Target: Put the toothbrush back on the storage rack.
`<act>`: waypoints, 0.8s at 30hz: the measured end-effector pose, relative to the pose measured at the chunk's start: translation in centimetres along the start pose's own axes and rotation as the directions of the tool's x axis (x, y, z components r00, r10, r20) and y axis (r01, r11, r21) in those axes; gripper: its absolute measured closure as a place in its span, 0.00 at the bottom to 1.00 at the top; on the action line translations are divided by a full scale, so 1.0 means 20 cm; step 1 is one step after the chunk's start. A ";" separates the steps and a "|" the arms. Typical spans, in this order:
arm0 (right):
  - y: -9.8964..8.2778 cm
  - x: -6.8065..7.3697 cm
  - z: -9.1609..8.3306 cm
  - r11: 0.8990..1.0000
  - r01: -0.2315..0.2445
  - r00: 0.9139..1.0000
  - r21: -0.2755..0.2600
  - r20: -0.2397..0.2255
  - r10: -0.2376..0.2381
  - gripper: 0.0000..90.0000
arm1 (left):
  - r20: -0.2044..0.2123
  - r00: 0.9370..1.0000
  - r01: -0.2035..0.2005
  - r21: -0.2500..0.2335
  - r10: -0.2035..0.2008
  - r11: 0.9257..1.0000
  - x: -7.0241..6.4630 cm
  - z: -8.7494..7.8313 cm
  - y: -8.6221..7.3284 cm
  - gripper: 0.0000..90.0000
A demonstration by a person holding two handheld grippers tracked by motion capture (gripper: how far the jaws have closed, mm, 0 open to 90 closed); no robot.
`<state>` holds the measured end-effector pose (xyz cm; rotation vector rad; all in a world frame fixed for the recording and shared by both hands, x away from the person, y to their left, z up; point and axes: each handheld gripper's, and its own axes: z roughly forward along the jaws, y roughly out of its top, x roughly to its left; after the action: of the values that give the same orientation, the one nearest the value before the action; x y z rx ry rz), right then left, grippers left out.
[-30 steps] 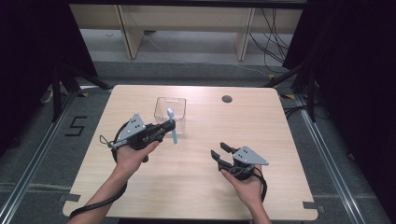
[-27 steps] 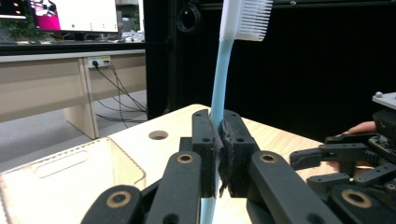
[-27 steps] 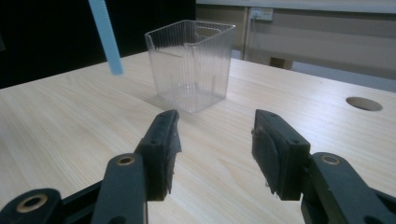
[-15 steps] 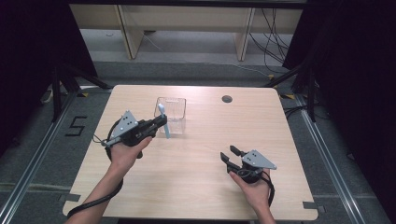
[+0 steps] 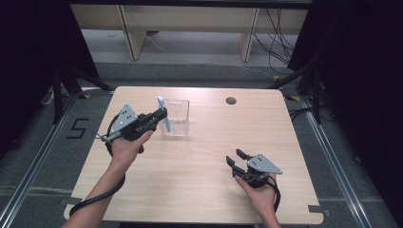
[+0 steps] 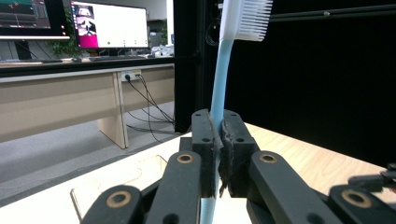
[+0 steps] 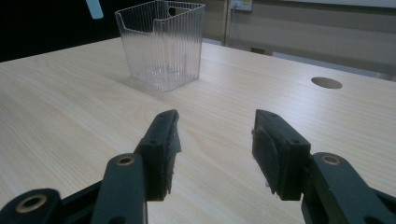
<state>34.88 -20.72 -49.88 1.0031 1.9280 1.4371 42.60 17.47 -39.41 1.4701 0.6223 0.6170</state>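
While the left gripper (image 5: 161,115) pinches a light-blue toothbrush (image 6: 219,88) upright, bristles on top, it hangs just beside the clear plastic container (image 5: 176,116) on the counter (image 5: 199,156). The right gripper (image 5: 235,159) rests well apart, its fingers (image 7: 163,140) spread and empty.

Counts at the table:

- Table (image 5: 190,190): one, pale wood, with one round hole (image 5: 231,100) near its far edge.
- Toothbrush (image 5: 163,114): one, light blue.
- Clear box (image 5: 177,116): one, ribbed plastic.
- Grippers: two, a left gripper (image 5: 159,115) and a right gripper (image 5: 235,157), each with two black jaws.
- Hands: two, one per gripper.
- Monitors (image 6: 109,28): two, seen in the left gripper view.
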 end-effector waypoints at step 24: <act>-0.01 -0.01 -0.01 1.000 -0.002 1.000 -0.001 0.029 0.002 0.56 | -0.040 0.999 -0.022 -0.015 0.021 1.000 0.09 0.06 0.10 0.94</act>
<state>34.81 -20.93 -50.05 1.0203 1.9054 1.4168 44.69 17.85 -37.34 1.4552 0.6320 0.6677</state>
